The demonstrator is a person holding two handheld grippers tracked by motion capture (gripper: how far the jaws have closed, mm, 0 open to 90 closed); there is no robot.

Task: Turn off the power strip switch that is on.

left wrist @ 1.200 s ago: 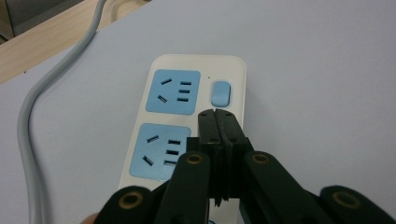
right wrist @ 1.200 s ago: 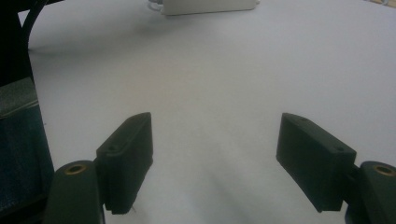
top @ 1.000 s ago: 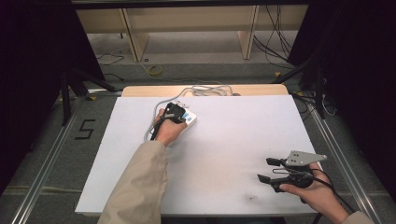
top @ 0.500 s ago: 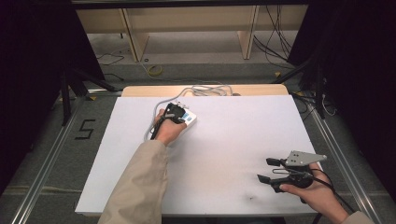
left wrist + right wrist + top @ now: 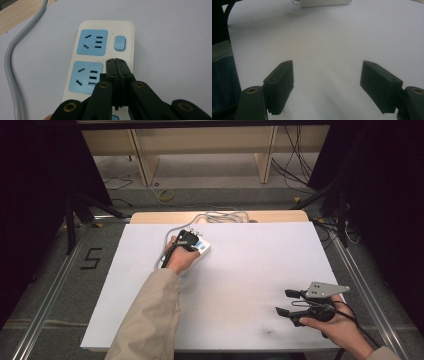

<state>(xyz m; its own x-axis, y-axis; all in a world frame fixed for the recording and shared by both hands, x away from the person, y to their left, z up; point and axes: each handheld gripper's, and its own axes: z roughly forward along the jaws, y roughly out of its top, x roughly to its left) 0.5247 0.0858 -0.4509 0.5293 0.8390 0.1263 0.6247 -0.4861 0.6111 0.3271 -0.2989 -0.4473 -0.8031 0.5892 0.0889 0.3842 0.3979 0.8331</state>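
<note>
the left gripper point(image 5: 117, 62), jaws closed on nothing, hovers over the power strip point(image 5: 100, 57) near the table's point(image 5: 260, 270) far edge. the right gripper point(image 5: 328, 87) gapes empty. a careless push could miss the switch point(image 5: 119, 43) and shove the strip.

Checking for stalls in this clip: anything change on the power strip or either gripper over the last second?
No visible change. The left gripper stays shut, jaws together above the power strip, just short of its blue switch. The right gripper stays open at the near right of the white board, holding nothing. The grey cable lies as before.
</note>
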